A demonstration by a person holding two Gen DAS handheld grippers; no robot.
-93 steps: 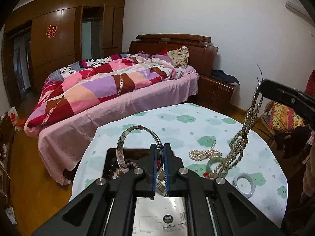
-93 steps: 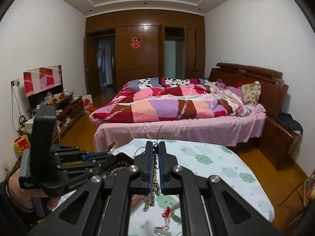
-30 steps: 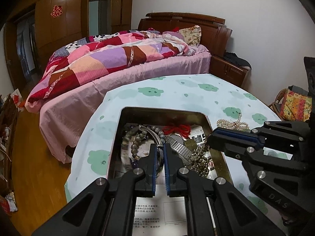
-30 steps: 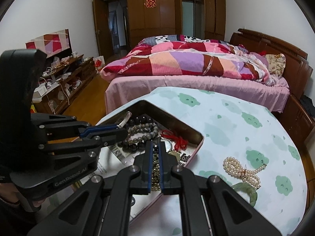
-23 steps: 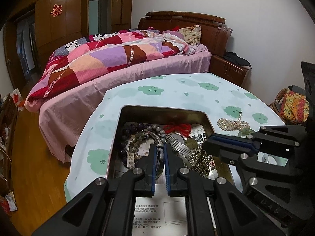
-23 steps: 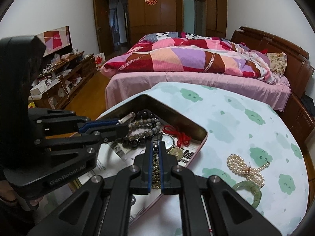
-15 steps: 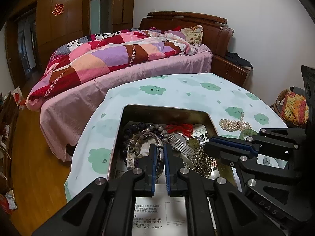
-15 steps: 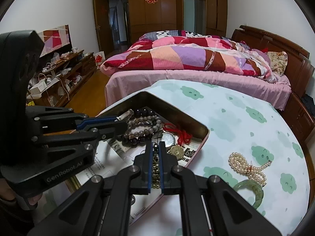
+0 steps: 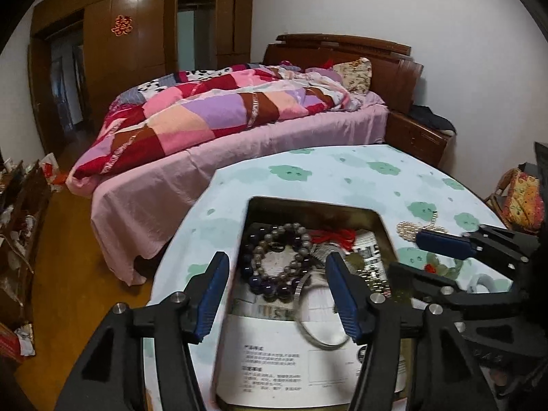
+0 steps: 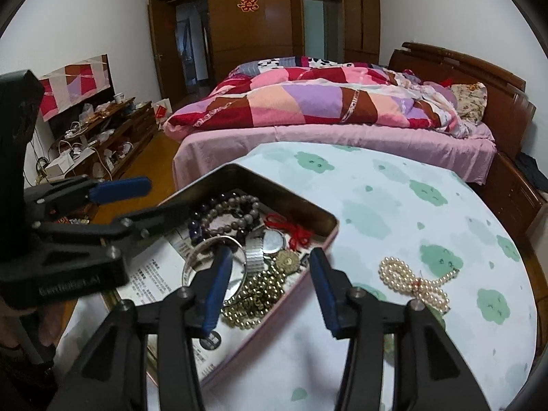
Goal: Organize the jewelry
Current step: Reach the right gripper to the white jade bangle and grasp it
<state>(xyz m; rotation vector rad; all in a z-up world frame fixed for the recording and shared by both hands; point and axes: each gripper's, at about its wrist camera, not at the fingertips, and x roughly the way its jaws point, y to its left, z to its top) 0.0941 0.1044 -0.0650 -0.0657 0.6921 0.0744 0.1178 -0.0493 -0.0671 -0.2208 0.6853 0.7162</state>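
Now both hand-held grippers, left [image 9: 276, 291] and right [image 10: 270, 287], have just been opening, nothing between them, silver bangle [image 9: 316, 334] and brass bead chain [image 10: 253, 298] lying just ahead in the tin [image 10: 284, 198], so each should lift straight clear without snagging.

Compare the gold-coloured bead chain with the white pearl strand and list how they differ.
The gold-coloured bead chain lies heaped inside the metal tin; the white pearl strand lies outside it on the cloud-print tablecloth. The chain is dark brassy; the strand is creamy white. The chain is a loose pile; the strand is looped and cinched at its middle. Both are beaded, and no gripper touches either.
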